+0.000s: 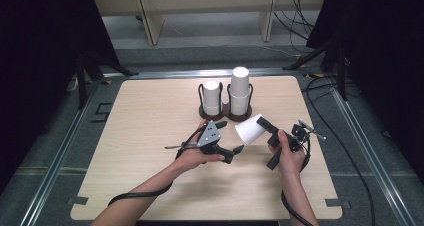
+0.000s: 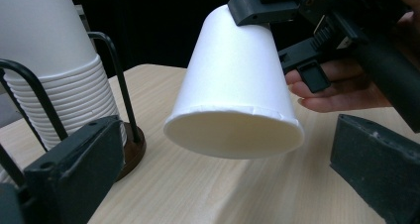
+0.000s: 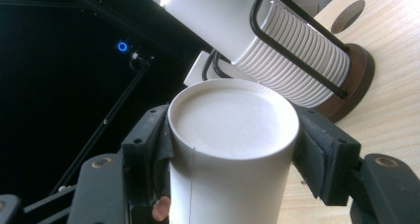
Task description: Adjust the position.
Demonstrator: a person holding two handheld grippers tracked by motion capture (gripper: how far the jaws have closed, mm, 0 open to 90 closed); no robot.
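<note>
On the light wooden table point(image 1: 150, 136), the right gripper point(image 1: 272, 131) is closed on a single white paper cup point(image 1: 250, 129), one jaw on each side of its wall near the closed bottom. The cup is lifted off the table and tilted, with its open mouth pointing toward about 8 o'clock, at the left gripper point(image 1: 235, 151). That gripper has its jaws spread wide and holds nothing; the cup's mouth is between them but apart from both. Toward 12 o'clock from the hands stands a dark brown round-based holder with black wire loops point(image 1: 226, 111), carrying two stacks of white paper cups point(image 1: 239, 88), the right stack taller.
</note>
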